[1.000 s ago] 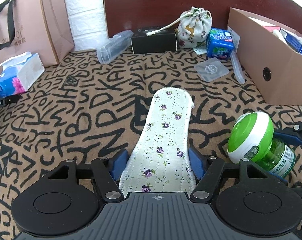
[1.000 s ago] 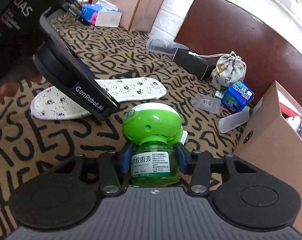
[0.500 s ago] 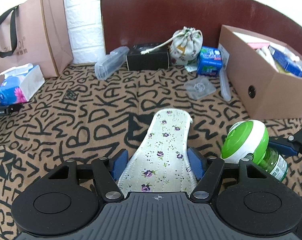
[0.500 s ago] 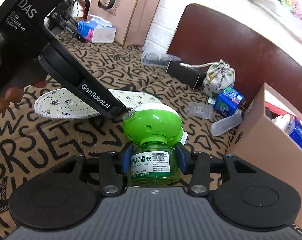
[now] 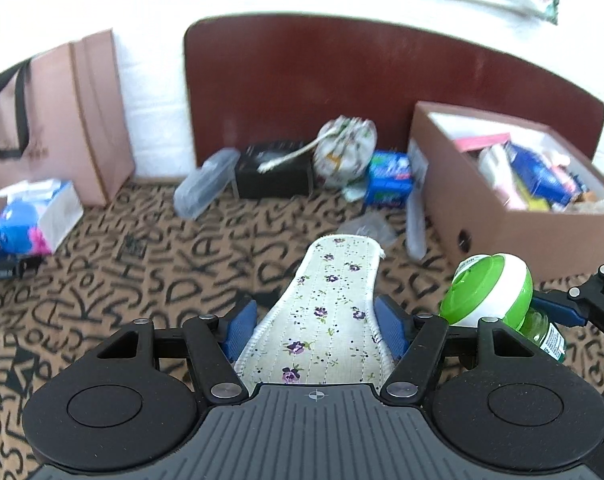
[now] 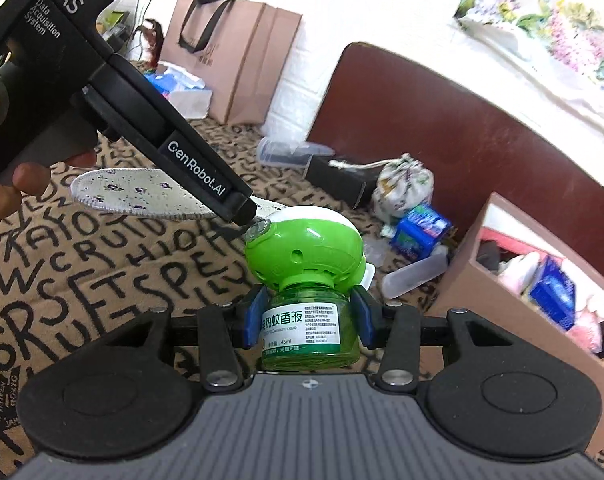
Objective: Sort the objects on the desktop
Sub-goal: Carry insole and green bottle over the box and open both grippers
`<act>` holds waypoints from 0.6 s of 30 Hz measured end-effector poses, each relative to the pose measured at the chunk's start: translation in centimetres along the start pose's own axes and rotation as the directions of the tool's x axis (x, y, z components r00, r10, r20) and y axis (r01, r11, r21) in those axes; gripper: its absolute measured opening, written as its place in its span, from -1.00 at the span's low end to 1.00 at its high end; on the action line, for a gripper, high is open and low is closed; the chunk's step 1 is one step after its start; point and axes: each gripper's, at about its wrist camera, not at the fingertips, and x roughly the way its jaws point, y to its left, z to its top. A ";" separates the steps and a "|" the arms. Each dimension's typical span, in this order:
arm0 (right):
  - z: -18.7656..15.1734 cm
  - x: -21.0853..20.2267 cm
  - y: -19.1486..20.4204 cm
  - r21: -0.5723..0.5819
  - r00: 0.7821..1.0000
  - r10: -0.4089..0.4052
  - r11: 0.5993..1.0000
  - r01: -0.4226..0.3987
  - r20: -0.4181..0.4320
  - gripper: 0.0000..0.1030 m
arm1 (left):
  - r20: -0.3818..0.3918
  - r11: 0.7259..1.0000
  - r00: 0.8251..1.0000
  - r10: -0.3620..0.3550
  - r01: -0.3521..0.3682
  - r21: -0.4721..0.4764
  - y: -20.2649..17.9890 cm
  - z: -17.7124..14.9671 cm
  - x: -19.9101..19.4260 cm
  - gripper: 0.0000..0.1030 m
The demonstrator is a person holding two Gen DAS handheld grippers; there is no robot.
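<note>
Both grippers are rising compared with a second ago: the patterned desk (image 5: 102,280) is dropping away beneath them, and the open top of the box (image 5: 514,216) is now coming into sight. The left gripper (image 5: 314,320) is holding the insole (image 5: 326,312) across its width, jaws set fairly wide against its two edges, toe pointing ahead and clear of the desk. The right gripper (image 6: 306,320) is holding the green bottle (image 6: 302,276), jaws pressing on the glass body just below the bulbous cap.

The insole is probably light, soft and floppy (the free toe end is likely sagging or swaying as it is carried), so gripping near the middle of its length is keeping it steadiest. The bottle looks small, rigid and smooth, holds liquid and is top-heavy under that cap; the labelled body is the safest place to hold, as the cap could slip or turn.

The two grippers are working very close together, the left one's body nearly touching the bottle's cap in the right view. Near the box are lying a clear case (image 5: 204,188), black box (image 5: 276,172), pouch (image 5: 346,152), blue packet (image 5: 388,180) and tissues (image 5: 34,220). The box is already fairly full.
</note>
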 end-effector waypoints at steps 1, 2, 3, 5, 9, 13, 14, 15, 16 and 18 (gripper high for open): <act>0.2 -0.2 -0.4 0.004 1.000 -0.010 1.000 0.010 0.008 -0.02 | 0.011 1.000 1.000 -0.008 0.008 0.004 -0.4 0.5 -0.2 0.29; 0.4 -0.5 -0.7 0.007 1.000 -0.022 1.000 0.022 0.016 -0.02 | 0.022 1.000 1.000 -0.016 0.016 0.007 -0.9 1.0 -0.4 0.30; 0.6 -0.8 -1.2 0.009 0.999 -0.034 0.999 0.034 0.025 -0.02 | 0.034 1.000 0.999 -0.025 0.024 0.011 -1.4 1.5 -0.5 0.30; 0.9 -1.4 -2.1 0.014 0.997 -0.061 0.998 0.060 0.045 -0.02 | 0.061 0.999 0.997 -0.038 0.037 0.016 -2.6 2.8 -0.9 0.30; 1.6 -2.5 -4.3 0.030 0.989 -0.122 0.992 0.120 0.080 -0.02 | 0.119 0.997 0.990 -0.079 0.077 0.020 -5.2 5.5 -1.5 0.30; 1.9 -3.3 -7.2 0.057 0.977 -0.189 0.981 0.184 0.101 -0.02 | 0.165 0.994 0.980 -0.107 0.100 0.048 -8.6 8.3 -1.4 0.30; 1.9 -3.3 -8.0 0.066 0.973 -0.206 0.978 0.200 0.104 -0.02 | 0.168 0.993 0.979 -0.117 0.109 0.053 -9.4 8.8 -1.2 0.30; 1.9 -3.4 -8.9 0.075 0.969 -0.224 0.973 0.217 0.105 -0.02 | 0.169 0.991 0.978 -0.126 0.117 0.060 -10.3 9.4 -0.9 0.30; 1.8 -3.5 -9.7 0.084 0.965 -0.242 0.969 0.234 0.105 -0.02 | 0.170 0.991 0.977 -0.129 0.119 0.067 -11.2 9.9 -0.5 0.30; 1.6 -3.5 -11.4 0.097 0.957 -0.273 0.960 0.264 0.097 -0.02 | 0.169 0.989 0.976 -0.138 0.127 0.076 -12.9 10.8 0.4 0.30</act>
